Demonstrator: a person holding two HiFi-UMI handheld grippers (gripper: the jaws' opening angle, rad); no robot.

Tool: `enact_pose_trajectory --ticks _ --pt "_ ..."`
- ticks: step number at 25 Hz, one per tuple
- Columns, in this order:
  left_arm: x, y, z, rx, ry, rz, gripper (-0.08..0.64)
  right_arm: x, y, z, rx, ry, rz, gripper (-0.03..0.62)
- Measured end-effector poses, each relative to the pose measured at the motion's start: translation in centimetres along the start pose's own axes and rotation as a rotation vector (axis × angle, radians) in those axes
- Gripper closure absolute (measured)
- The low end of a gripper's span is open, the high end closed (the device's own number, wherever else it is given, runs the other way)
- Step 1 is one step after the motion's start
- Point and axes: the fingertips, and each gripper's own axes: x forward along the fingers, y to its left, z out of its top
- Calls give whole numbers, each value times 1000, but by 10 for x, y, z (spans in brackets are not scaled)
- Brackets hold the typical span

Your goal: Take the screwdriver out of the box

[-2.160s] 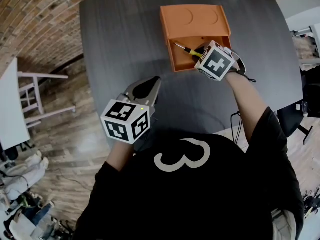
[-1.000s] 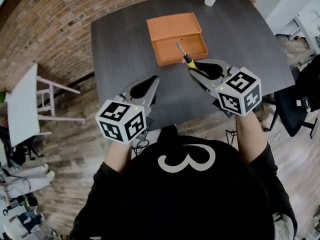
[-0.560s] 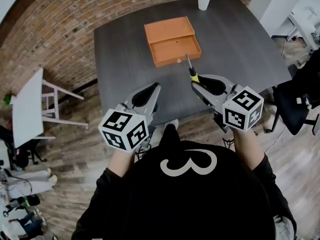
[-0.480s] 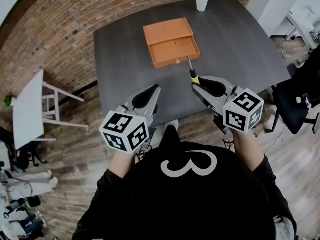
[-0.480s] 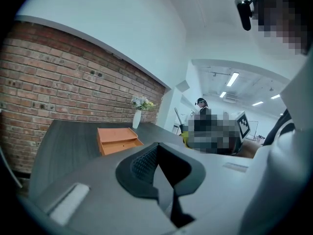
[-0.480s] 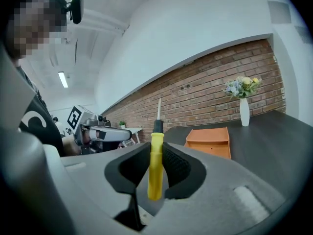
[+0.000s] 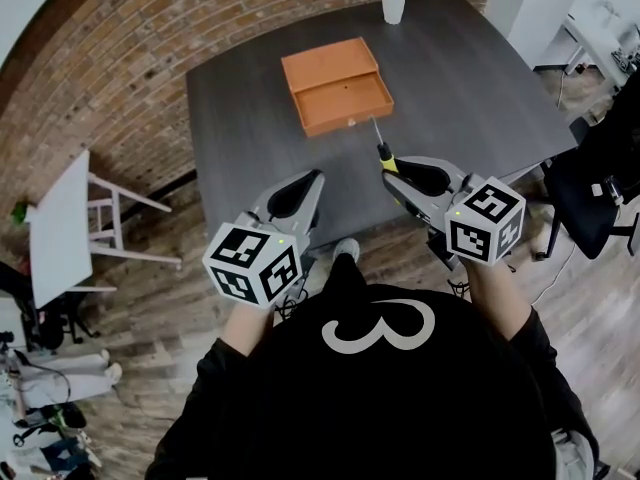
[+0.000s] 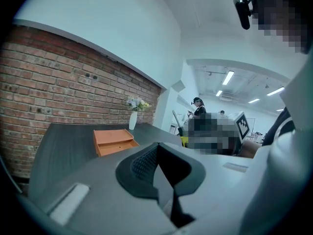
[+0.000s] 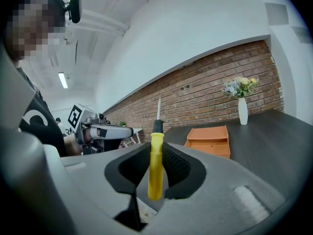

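Note:
The orange box (image 7: 330, 68) stands on the dark table (image 7: 470, 98) with its drawer pulled open; it also shows in the left gripper view (image 8: 115, 141) and the right gripper view (image 9: 209, 141). My right gripper (image 7: 390, 168) (image 9: 156, 148) is shut on the yellow handle of the screwdriver (image 7: 381, 144) (image 9: 155, 165), whose shaft points up and toward the box. It hovers over the table's near edge, well short of the box. My left gripper (image 7: 313, 178) (image 8: 157, 146) is beside it, shut and holding nothing.
A white vase (image 7: 393, 0) with flowers stands at the table's far edge behind the box. A white bench (image 7: 60, 218) sits on the wood floor at left, a black chair (image 7: 600, 198) at right. A brick wall runs along the left side.
The right gripper has lifted the screwdriver out of the drawer and drawn it back to the table's near edge. Both grippers and the viewpoint have backed away from the box.

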Motion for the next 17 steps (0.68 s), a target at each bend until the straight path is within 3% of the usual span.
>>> enact_pose_trajectory --ticks 17 --pt "-5 -15 7 19 -26 -22 545 -4 6 -1 16 -1 -2 514"
